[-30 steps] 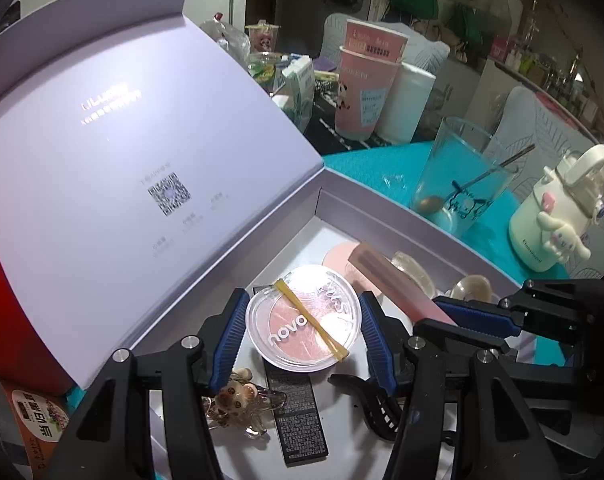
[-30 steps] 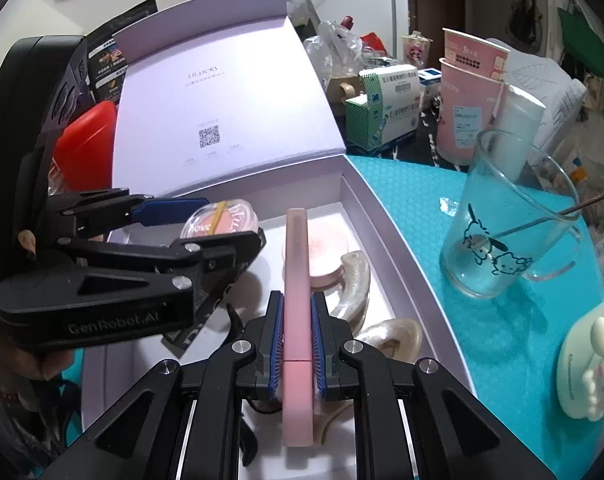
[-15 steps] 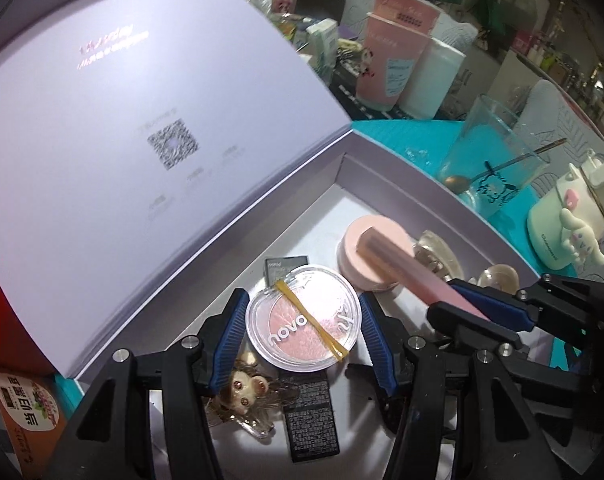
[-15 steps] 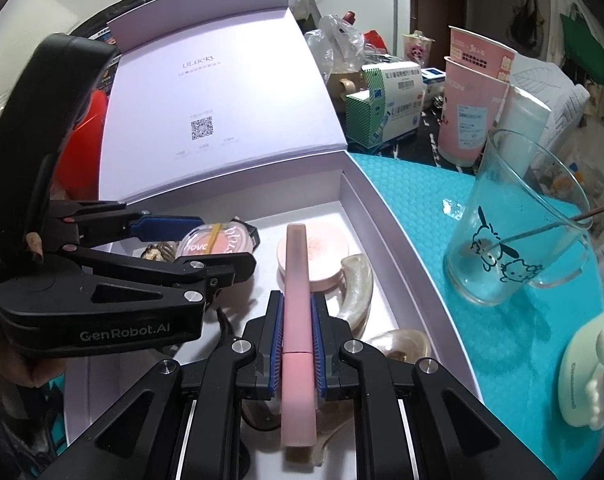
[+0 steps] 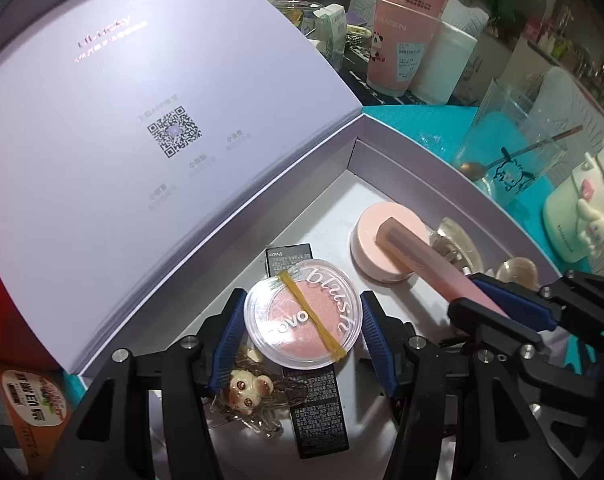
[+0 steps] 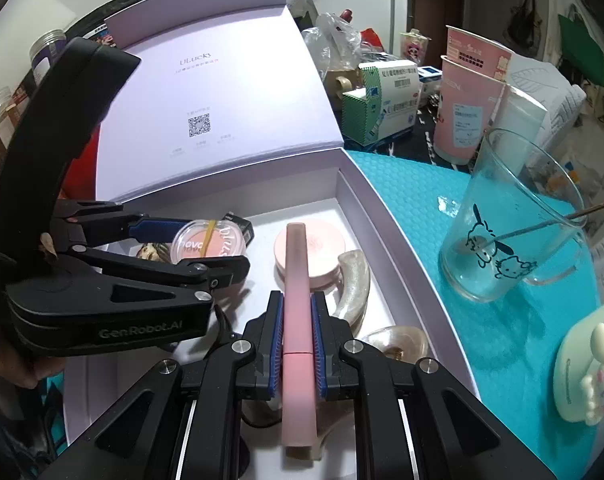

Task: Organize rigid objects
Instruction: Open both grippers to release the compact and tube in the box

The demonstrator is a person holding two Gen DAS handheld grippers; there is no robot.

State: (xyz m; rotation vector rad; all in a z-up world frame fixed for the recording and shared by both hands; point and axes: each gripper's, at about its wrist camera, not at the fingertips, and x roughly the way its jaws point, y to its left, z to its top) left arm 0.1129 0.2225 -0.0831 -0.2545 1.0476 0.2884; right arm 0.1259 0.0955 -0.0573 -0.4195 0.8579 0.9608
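Note:
An open lavender box (image 5: pixel 418 162) (image 6: pixel 382 216) lies on a teal mat, its lid (image 5: pixel 142 112) tilted back. My left gripper (image 5: pixel 302 312) (image 6: pixel 206 246) is shut on a round clear blush compact (image 5: pixel 302 316) (image 6: pixel 208 242) banded with a yellow rubber band, held just above the box floor. My right gripper (image 6: pixel 297 308) (image 5: pixel 472 294) is shut on a long pink tube (image 6: pixel 296 280) (image 5: pixel 422 258) whose far end reaches over a round pink compact (image 5: pixel 386 218) (image 6: pixel 326 248) in the box.
Inside the box lie a black carton (image 5: pixel 318 412), a bear hair clip (image 5: pixel 248 390) and pearly claw clips (image 6: pixel 352 280). On the mat (image 6: pixel 422 208) to the right stand a glass mug with a spoon (image 6: pixel 514 232), a white character bottle (image 6: pixel 582 364) and pink paper cups (image 6: pixel 466 100).
My left gripper has tipped further down over the box with the blush compact still in it. The right gripper and its pink tube have stayed put.

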